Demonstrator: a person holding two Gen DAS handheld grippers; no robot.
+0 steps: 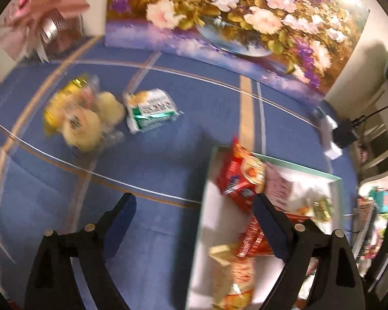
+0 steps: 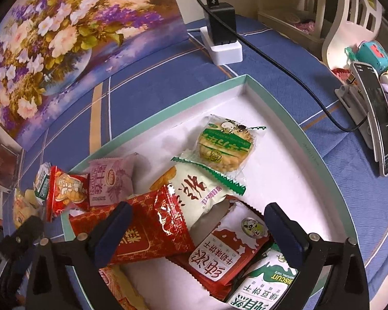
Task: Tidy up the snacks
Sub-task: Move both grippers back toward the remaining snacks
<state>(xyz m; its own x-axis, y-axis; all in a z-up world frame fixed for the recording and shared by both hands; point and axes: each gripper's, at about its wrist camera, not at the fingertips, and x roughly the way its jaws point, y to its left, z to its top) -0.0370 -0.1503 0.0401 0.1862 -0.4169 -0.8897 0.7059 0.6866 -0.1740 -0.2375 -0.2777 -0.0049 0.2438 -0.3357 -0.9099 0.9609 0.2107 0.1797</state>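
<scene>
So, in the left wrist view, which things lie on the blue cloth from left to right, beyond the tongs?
Clear bag of yellow snacks → green-and-white biscuit packet → red snack packet at the left edge of the white tray → white power strip with its black plug.

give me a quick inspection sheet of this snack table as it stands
surface: blue plaid tablecloth under a clear cover.
job's things: teal-rimmed white tray holds many wrapped snacks, among them a round biscuit pack and a red foil pack; a yellow cake bag and a green-and-white packet lie outside it on the cloth.
clutter: phone on a stand, toys behind it.
grippers: left gripper open, nothing between its fingers; right gripper open over the tray's snacks.
cables: black cable from a charger in a white power strip to the phone.
surroundings: flower painting, white chair.
</scene>
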